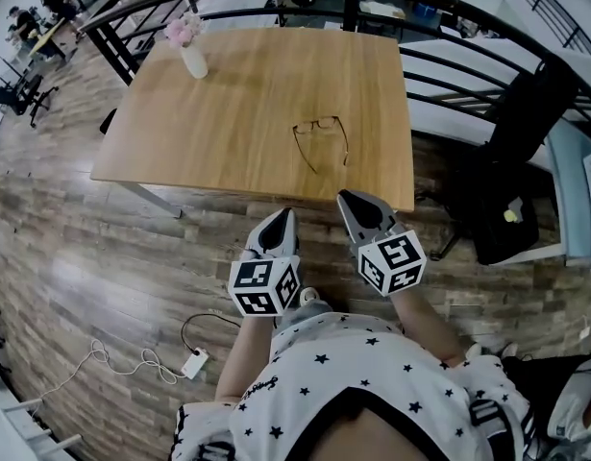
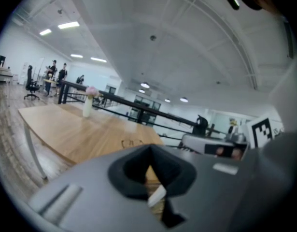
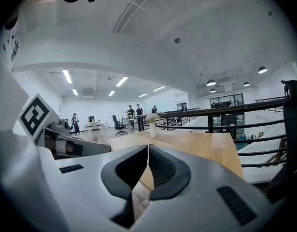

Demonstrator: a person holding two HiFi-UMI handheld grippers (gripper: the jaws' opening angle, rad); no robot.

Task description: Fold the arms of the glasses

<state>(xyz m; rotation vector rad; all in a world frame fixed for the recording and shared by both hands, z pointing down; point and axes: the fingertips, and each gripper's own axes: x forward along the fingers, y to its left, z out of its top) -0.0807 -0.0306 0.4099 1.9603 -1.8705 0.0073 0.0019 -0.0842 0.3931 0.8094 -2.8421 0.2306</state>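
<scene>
1. Glasses [image 1: 321,142] lie on the table [image 1: 180,133], close to its 6 o'clock edge and right of centre. They are well apart from the vase [image 1: 192,58] near the 10 o'clock corner.
2. Orientation: the lens front is at the 12 o'clock end, and its long axis runs along the 9-to-3 line. Both arms are unfolded and trail toward 6 o'clock, toward the person.
3. Expected handling: the thin dark frame looks light, so it will likely slide on the smooth wood if pushed unsupported. Treat the lenses as fragile. Each arm should swing only about its hinge, inward across the back of the front.
4. Recommended hold: pin the front at the bridge or at a rim corner beside a hinge. Press the arm sideways near mid-length, not at the tip.
5. Left tool [image 1: 287,214]: jaws closed together with nothing between them. It is held by the table's 6 o'clock edge, at 7 o'clock from the glasses.
6. Right tool [image 1: 345,198]: jaws closed together and empty. It is held at 5 o'clock from the glasses.
7. Neither tool touches the glasses. Both arms are not yet folded.
</scene>
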